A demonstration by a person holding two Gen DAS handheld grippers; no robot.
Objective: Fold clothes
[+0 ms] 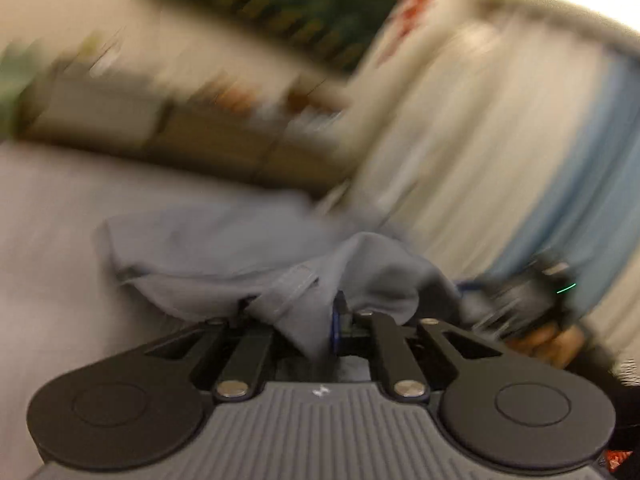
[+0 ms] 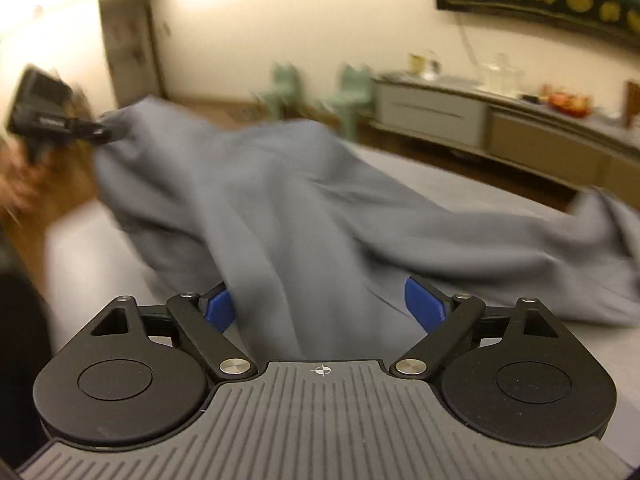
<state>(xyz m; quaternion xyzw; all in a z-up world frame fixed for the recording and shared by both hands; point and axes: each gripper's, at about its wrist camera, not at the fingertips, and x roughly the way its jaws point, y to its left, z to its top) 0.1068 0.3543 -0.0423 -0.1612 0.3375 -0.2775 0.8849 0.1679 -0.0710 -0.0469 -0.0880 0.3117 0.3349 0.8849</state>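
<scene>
Grey bed surface (image 2: 460,184) under a lifted grey garment (image 2: 280,200): left gripper (image 1: 296,320) pinches its edge, right gripper (image 2: 320,304) gapes around cloth, likely mid-spreading; next needs a firm right-side pinch.

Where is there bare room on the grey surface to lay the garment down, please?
Bare surface lies beyond the grey garment, toward the sideboard, and a strip lies left of the cloth. The middle is crowded: the left hand-held gripper grips the fabric, which also drapes between the right hand-held gripper's open jaws.
</scene>
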